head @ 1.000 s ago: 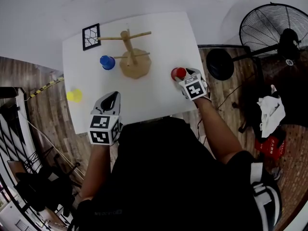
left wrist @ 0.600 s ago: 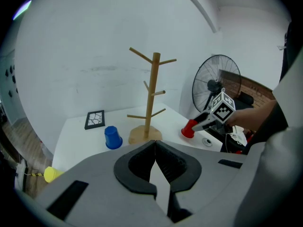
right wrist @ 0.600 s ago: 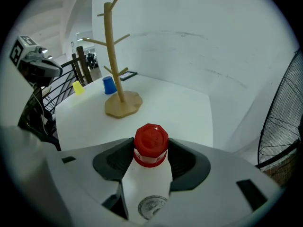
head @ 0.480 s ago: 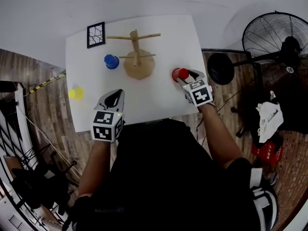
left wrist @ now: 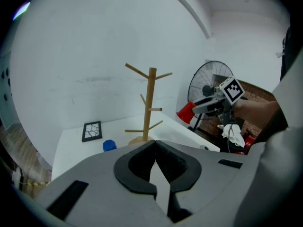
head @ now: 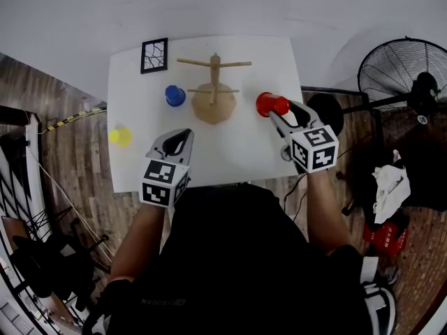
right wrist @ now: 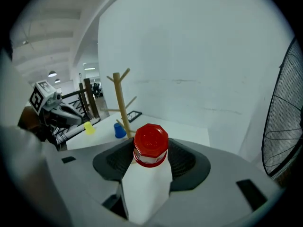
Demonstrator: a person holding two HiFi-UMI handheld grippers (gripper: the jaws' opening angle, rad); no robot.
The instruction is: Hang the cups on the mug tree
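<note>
Seen from above, a white table point(head: 230, 152) holds a wooden mug tree point(head: 214, 89) at its far middle, none of its pegs bearing a cup. The right gripper point(head: 279, 112) has its jaws clamped on a red cup point(head: 271, 104), gripped on both sides, its base pointing away from the gripper; the cup is held in the air just right of the tree. The left gripper point(head: 183, 132) hovers over the near part of the table, jaws closed together with nothing between them. A blue cup point(head: 174, 95) stands upside down just left of the tree's base. A yellow cup point(head: 120, 136) sits at the table's left edge. A small framed picture point(head: 154, 55) lies at the far left corner.
</note>
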